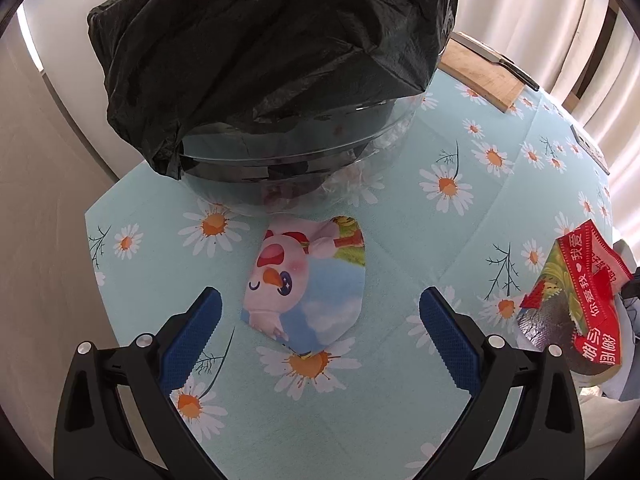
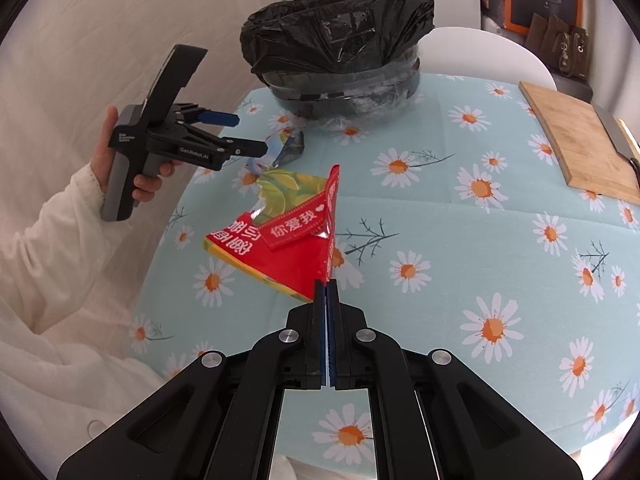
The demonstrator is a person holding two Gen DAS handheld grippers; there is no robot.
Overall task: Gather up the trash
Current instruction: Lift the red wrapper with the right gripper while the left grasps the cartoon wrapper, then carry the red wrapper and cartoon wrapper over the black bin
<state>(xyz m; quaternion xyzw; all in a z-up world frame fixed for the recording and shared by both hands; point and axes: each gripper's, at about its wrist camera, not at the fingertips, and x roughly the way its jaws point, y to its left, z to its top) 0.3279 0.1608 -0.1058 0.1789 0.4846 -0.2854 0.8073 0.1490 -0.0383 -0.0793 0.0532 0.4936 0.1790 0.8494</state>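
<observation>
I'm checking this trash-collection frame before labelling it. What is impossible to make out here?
- Inside of the bin: both views, hidden by its black liner.
- Cartoon wrapper: right wrist view, mostly behind the left gripper.
- Knife on the cutting board: cut off by the fisheye edge.

The left claw (image 1: 320, 312) tilts downward with jaws spread wide, while the right claw (image 2: 327, 286) is clamped tight.
</observation>
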